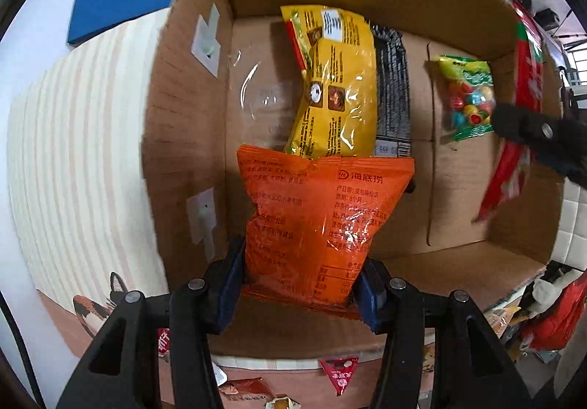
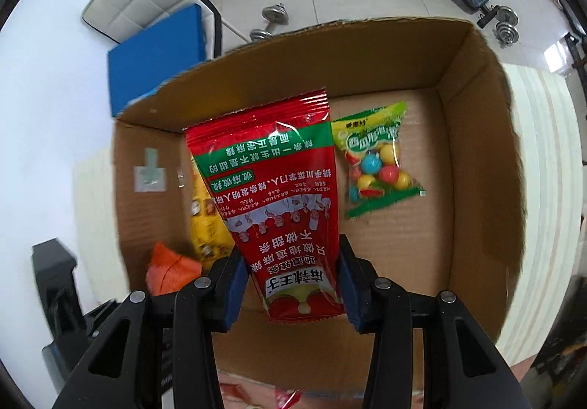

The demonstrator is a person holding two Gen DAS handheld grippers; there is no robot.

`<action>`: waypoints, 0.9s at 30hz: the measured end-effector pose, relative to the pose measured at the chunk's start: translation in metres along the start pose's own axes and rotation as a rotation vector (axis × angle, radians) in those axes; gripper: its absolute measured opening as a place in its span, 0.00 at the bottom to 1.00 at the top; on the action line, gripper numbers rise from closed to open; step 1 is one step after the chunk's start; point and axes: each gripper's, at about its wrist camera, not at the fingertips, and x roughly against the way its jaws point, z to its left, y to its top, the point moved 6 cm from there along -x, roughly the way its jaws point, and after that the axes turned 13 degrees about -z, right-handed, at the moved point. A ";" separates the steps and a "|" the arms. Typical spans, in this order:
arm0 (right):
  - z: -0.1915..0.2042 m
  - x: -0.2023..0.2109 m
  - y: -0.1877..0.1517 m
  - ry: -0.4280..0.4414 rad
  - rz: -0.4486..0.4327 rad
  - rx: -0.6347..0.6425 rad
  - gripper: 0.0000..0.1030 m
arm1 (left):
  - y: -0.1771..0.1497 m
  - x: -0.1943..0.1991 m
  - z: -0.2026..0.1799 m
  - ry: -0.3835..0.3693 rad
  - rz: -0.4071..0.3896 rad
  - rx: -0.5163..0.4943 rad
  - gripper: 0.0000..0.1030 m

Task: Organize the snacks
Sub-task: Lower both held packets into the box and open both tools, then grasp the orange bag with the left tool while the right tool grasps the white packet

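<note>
Orange foil fills the left wrist view: the left gripper (image 1: 299, 284) is clamped on an orange bag (image 1: 319, 218), its blue pads pressing both lower edges, and the bag hangs over the open cardboard box (image 1: 190, 123), above the near left part of its floor. On the floor beyond lies a yellow bag (image 1: 337, 86), touching a dark striped packet (image 1: 392, 86) on its right. Further right, apart from them, lies a small green bag of coloured balls (image 1: 467, 97).

The right gripper (image 2: 293, 284) is closed on a red packet (image 2: 279, 196) with a green band, pinched at its near end between the blue pads. The packet is held above the middle of the box, just left of the bag of balls as the right camera sees it. In the left view that packet shows at the box's right wall, under the dark tip of the other tool.

The box sits on a pale striped surface (image 1: 73, 152). A blue mat (image 2: 154, 57) lies on the white floor beyond, with a dumbbell (image 2: 271, 22) further off.
</note>
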 end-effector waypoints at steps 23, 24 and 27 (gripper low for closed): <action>0.013 0.030 0.008 -0.043 -0.089 0.098 0.93 | -0.019 0.052 0.018 -0.008 -0.151 0.076 0.85; 0.011 0.038 0.006 -0.031 -0.108 0.103 0.93 | -0.019 0.063 0.016 -0.010 -0.181 0.081 0.85; 0.013 0.068 -0.006 -0.018 -0.179 0.137 0.93 | -0.030 0.097 0.018 0.009 -0.269 0.080 0.85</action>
